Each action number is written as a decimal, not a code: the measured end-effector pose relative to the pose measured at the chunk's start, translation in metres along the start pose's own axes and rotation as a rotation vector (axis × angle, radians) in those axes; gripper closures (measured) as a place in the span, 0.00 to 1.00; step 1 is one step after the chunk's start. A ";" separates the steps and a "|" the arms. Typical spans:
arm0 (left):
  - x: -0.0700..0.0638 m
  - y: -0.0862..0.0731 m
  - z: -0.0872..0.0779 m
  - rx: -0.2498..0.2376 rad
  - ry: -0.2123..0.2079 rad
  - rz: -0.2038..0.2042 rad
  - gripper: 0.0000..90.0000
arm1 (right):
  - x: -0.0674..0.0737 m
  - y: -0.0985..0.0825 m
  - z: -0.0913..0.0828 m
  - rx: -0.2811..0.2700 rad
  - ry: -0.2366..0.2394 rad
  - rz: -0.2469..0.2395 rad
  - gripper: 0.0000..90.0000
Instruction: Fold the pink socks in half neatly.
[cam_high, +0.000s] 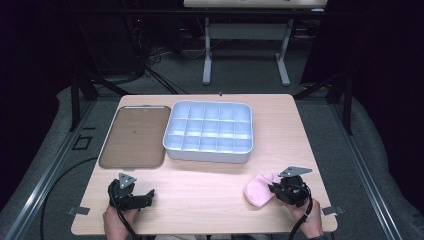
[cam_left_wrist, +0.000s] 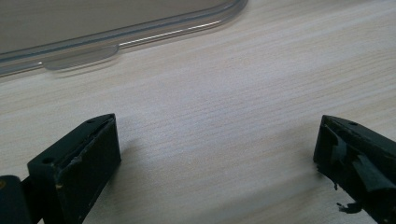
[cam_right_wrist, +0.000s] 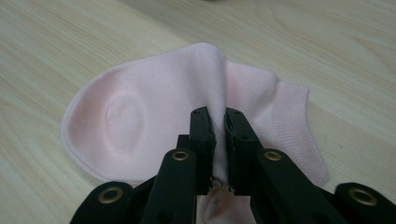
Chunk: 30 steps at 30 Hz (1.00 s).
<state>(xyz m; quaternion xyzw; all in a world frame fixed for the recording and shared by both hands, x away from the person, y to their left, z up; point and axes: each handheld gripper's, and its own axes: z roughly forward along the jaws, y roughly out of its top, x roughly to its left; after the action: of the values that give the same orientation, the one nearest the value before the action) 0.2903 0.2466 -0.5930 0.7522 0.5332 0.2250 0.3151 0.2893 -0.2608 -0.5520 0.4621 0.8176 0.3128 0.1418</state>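
Nearest the high camera, a person's two hands come in from the bottom edge, each holding a set of tongs. On the right, the right tongs (cam_right_wrist: 218, 122) have their jaws pressed nearly together on a raised fold of a pink sock (cam_right_wrist: 140, 116); the pinched ridge of fabric stands up between the pads while the rest of the sock lies flat on the worktop (cam_high: 210, 195). From above, the sock (cam_high: 260, 190) sits near the front right corner of the worktop, just left of the right tongs (cam_high: 276, 189). At the front left, the left tongs (cam_left_wrist: 217, 149) rest low over bare wood with their jaws spread wide and nothing between them; the same left tongs (cam_high: 145, 196) show in the high view. Farther back lie a brown flat tray (cam_high: 134, 137) and, touching or just beside it, a white compartment box (cam_high: 209, 131), both well apart from the sock
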 end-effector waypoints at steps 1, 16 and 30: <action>0.000 0.000 0.000 -0.001 0.000 0.000 0.00 | 0.001 0.001 -0.001 -0.004 0.005 0.000 0.92; 0.000 0.000 0.000 0.000 0.000 0.000 0.00 | 0.005 0.017 -0.031 -0.079 0.018 -0.004 0.92; 0.000 0.000 0.000 0.000 0.000 -0.001 0.00 | 0.028 0.043 -0.050 -0.127 0.042 -0.062 0.92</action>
<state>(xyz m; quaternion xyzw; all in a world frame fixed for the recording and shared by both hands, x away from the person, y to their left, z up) 0.2903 0.2466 -0.5930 0.7519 0.5335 0.2251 0.3152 0.2765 -0.2401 -0.4845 0.4197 0.8129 0.3692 0.1633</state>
